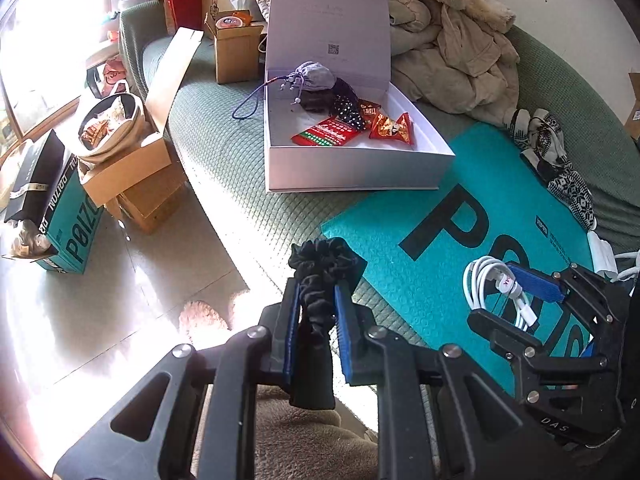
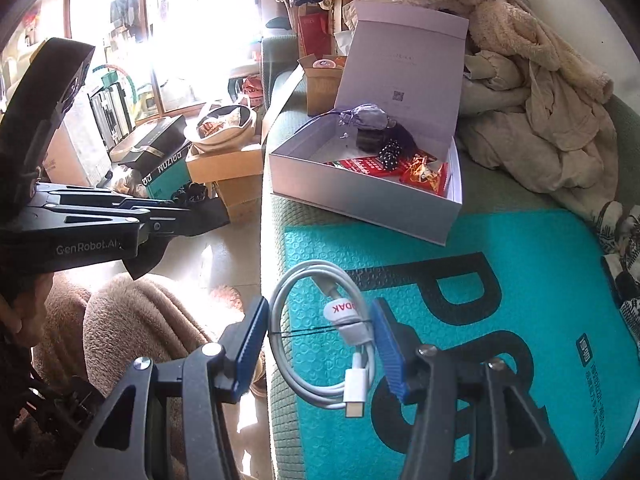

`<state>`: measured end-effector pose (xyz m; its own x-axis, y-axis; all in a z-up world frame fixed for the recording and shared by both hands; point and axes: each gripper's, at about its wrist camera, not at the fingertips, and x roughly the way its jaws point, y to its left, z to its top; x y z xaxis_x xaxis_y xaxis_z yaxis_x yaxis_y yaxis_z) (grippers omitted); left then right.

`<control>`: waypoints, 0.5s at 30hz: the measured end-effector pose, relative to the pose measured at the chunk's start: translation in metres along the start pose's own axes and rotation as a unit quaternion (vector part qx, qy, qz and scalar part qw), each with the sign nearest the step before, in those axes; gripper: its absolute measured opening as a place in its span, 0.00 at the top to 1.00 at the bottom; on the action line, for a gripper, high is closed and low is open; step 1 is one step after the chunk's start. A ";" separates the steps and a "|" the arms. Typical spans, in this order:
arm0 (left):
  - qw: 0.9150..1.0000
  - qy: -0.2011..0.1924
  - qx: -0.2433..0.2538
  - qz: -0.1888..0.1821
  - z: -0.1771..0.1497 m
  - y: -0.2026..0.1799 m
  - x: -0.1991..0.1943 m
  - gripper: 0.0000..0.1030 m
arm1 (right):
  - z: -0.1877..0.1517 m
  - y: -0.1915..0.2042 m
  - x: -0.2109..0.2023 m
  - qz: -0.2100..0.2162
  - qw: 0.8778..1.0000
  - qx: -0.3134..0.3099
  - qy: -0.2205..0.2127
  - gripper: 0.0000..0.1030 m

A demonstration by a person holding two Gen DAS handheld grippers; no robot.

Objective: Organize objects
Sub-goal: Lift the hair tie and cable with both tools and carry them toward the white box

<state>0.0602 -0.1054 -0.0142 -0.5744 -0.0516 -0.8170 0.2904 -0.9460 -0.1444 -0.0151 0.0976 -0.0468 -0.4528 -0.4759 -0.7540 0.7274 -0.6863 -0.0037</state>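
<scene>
Two hand-held grippers carry our load. We see the left hand-held gripper point(image 1: 318, 308) clamped on a black scrunchie point(image 1: 320, 276), a ruffled fabric ring squeezed between ribbed blue pads, its bunched top sticking up past the fingertips and its tail hanging below. The right hand-held gripper point(image 2: 320, 332) stands about half apart, clamped on a coiled white cable point(image 2: 320, 340); a white wrap band binds the smooth loop, and the plug hangs at its lower end. Both tilt steeply downward, the left one over the sofa's front edge, the right one over a teal bubble mailer point(image 2: 500, 320) with a dimpled surface and big black letters.

Beyond the mailer we find the white box point(image 1: 352, 168), rigid and rectangular, its hinged lid standing upright at the back. Inside lie a grey drawstring pouch point(image 1: 316, 76), a dark dotted pouch point(image 1: 348, 110) and red snack packets point(image 1: 328, 132), crowded toward the back and right; the front left of the box floor is bare. Everything rests on a green quilted sofa point(image 1: 224, 152). We note crumpled beige clothing point(image 1: 460, 48) just right of the box, a patterned black-and-white cloth point(image 1: 560, 160) by the mailer's far edge, and cardboard boxes point(image 1: 132, 176) on the floor left of the sofa.
</scene>
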 end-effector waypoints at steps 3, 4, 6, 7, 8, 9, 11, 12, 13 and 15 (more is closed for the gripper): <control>1.000 0.000 -0.006 0.001 0.007 0.009 0.003 0.85 | 0.010 -0.003 0.013 -0.002 1.000 0.005 0.005 0.49; 1.000 0.000 -0.009 0.001 0.011 0.012 0.006 0.85 | 0.014 -0.005 0.017 -0.003 1.000 0.009 0.005 0.49; 1.000 0.002 -0.006 0.001 0.020 0.017 0.011 0.85 | 0.021 -0.006 0.023 -0.006 1.000 0.015 0.003 0.49; 1.000 0.003 -0.004 0.000 0.025 0.019 0.015 0.85 | 0.025 -0.007 0.025 -0.008 1.000 0.016 0.002 0.49; 1.000 0.003 -0.001 -0.002 0.031 0.021 0.017 0.85 | 0.029 -0.007 0.027 -0.011 1.000 0.017 0.001 0.49; 1.000 0.002 0.002 -0.004 0.036 0.022 0.019 0.85 | 0.033 -0.007 0.028 -0.014 1.000 0.018 -0.001 0.49; 1.000 0.000 0.009 -0.008 0.049 0.024 0.025 0.85 | 0.041 -0.009 0.031 -0.017 1.000 0.021 -0.005 0.49; 1.000 0.000 0.013 -0.012 0.055 0.025 0.027 0.85 | 0.045 -0.009 0.032 -0.020 1.000 0.023 -0.006 0.49; 1.000 0.000 0.016 -0.015 0.062 0.025 0.030 0.85 | 0.049 -0.010 0.033 -0.023 0.999 0.025 -0.007 0.49; 0.999 0.000 0.023 -0.022 0.073 0.026 0.034 0.85 | 0.056 -0.011 0.036 -0.026 0.999 0.029 -0.010 0.49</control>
<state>-0.0078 -0.1551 -0.0045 -0.5865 -0.0101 -0.8099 0.2296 -0.9610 -0.1543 -0.0685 0.0574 -0.0368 -0.4995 -0.4493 -0.7407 0.6718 -0.7407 -0.0038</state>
